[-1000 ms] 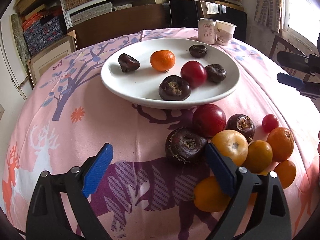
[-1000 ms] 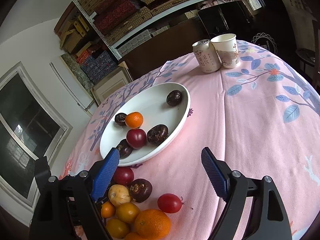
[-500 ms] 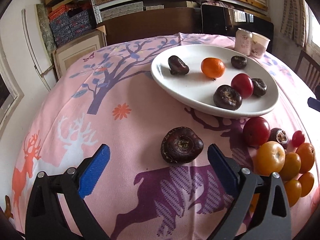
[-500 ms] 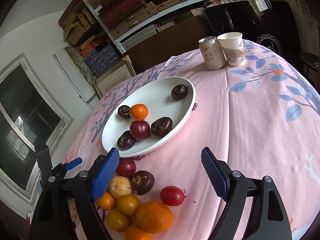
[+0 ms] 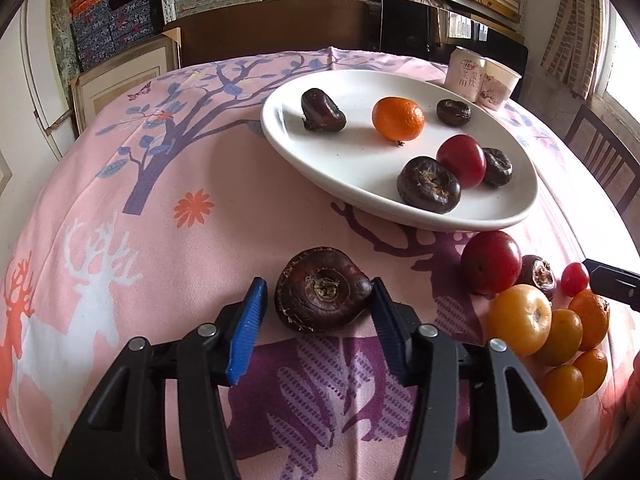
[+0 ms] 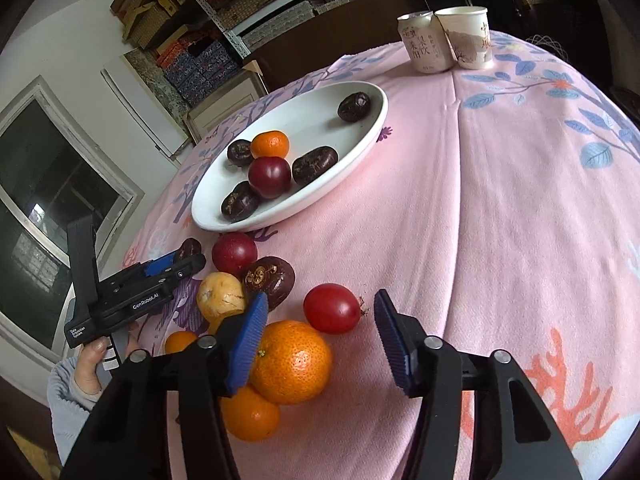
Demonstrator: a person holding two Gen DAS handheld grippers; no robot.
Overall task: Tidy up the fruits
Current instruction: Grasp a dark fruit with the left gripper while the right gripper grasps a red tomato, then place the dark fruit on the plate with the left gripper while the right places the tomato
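The large dark water chestnut lies on the pink cloth of the bench, apart from the other fruit, at 6 o'clock from the white plate. It sits between the fingers of the left gripper: the right finger's pad touches its side, while a narrow gap shows at the left pad, so the fingers are partly spread and not yet pinching. Open cloth extends from the chestnut toward 9 o'clock up to the bench edge, and a clear strip separates it from the plate rim at 12 o'clock.

The plate holds four smaller dark chestnuts, a mandarin and a red plum; bare plate surface remains along its near-left rim.

At 3 o'clock from the chestnut lies the loose fruit cluster, packed in contact.

The right gripper hovers over that cluster with fingers spread wide; a red cherry tomato and a large orange lie between them, with the left pad in front of the orange. Open cloth runs from 1 to 4 o'clock of this gripper. A can and a paper cup stand touching at the far bench edge.
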